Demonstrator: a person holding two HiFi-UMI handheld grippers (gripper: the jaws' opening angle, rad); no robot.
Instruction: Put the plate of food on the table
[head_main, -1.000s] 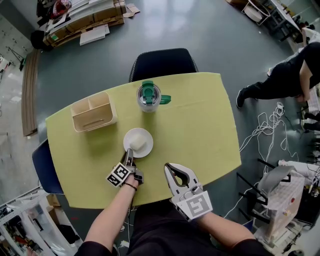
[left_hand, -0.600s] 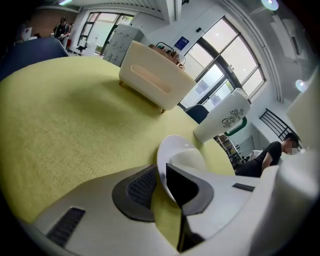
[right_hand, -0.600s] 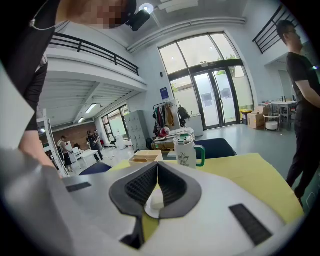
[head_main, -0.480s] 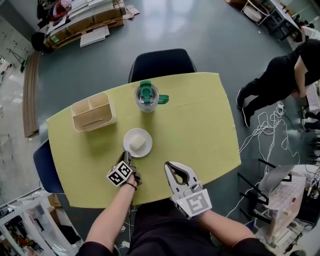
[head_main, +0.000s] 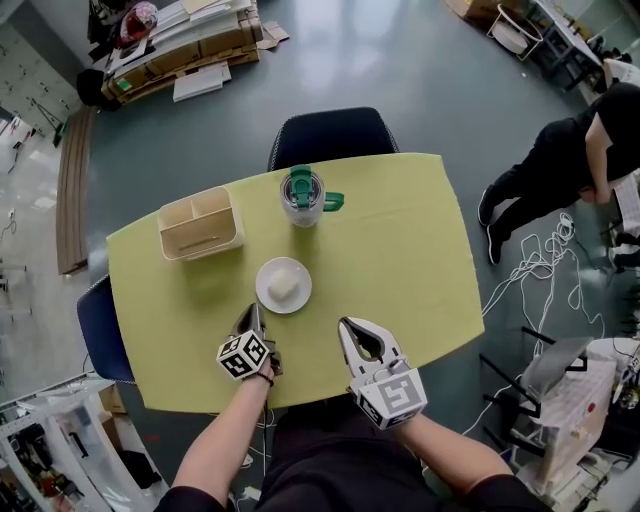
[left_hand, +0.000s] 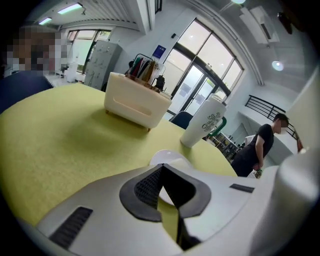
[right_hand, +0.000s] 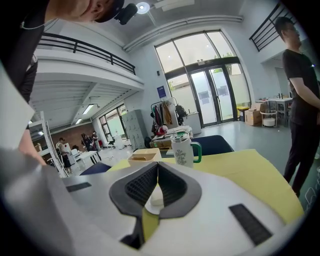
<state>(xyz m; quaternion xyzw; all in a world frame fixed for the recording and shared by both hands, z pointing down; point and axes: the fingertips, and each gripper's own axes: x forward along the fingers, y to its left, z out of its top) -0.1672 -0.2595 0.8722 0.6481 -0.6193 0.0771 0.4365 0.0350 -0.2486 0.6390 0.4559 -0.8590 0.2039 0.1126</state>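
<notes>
The plate of food (head_main: 283, 285) sits flat on the yellow table (head_main: 400, 250), just ahead of your left gripper (head_main: 254, 316), the nearer one. Your right gripper (head_main: 346, 326) lies off to the plate's right. Both have jaws pinched together, holding nothing. Beyond stand a cream caddy (head_main: 199, 222), a green-lidded mug (head_main: 303, 195), then a dark chair (head_main: 330, 135).
</notes>
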